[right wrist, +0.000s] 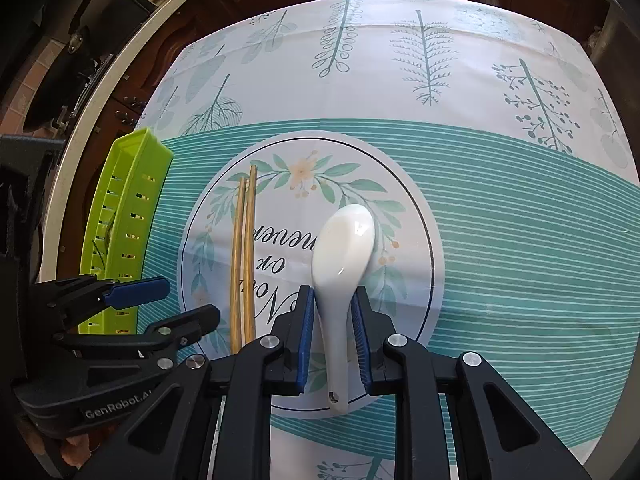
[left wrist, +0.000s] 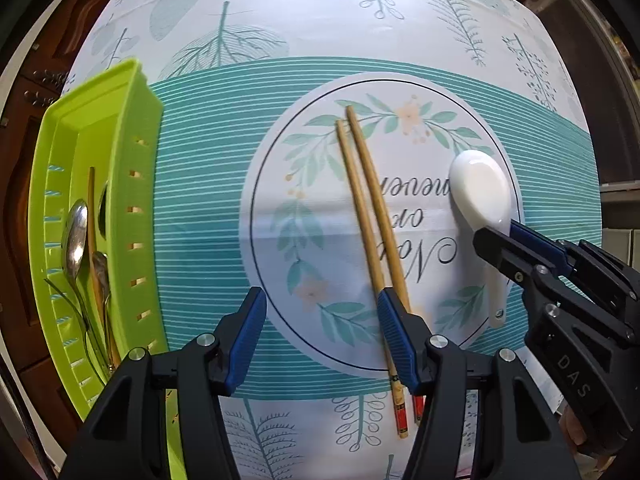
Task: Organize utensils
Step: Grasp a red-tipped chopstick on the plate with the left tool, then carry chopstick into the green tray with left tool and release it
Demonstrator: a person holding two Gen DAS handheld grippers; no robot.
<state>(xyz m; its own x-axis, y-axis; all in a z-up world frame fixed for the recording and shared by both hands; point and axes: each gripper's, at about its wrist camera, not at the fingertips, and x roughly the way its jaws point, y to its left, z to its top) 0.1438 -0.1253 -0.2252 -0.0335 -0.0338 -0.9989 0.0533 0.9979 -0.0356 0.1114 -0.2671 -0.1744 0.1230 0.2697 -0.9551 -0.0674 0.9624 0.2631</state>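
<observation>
White ceramic spoon [right wrist: 343,240] between narrowed right gripper [right wrist: 333,300] fingers; two chopsticks [left wrist: 368,216]; left gripper [left wrist: 322,304] wide, empty.

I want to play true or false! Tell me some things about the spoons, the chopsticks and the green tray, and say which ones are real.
1. The white spoon sits between the right gripper's jaws. True.
2. The chopsticks are inside the green tray. False: they lie on the tablecloth, beside the tray.
3. Metal spoons are in the tray. True.
4. The left gripper is shut on the chopsticks. False: its jaws are wide open, with one jaw over the chopsticks.
5. The white spoon lies left of the chopsticks. False: it lies to their right.
</observation>
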